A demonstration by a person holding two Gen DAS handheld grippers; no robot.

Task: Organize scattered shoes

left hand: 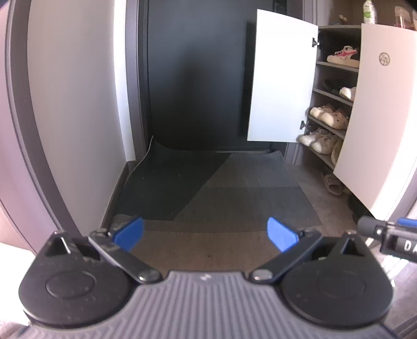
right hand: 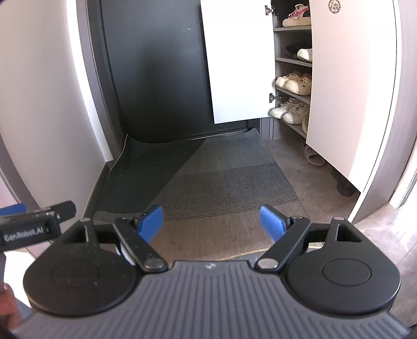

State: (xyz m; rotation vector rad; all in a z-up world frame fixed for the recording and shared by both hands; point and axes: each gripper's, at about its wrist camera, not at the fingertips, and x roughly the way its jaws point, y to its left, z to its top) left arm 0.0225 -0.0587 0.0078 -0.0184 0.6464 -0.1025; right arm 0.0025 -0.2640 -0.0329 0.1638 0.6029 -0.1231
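White cabinet [right hand: 346,78] shelves hold paired shoes [right hand: 292,110].

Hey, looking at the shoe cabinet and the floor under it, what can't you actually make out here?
- Dark shoe on the floor: right wrist view, mostly hidden behind the white right cabinet door.
- Second shelf's black shoe: left wrist view, lost in shadow.
- Round emblem on that door: too small to read.
- Bottle on top of the cabinet: cut off by the upper edge.
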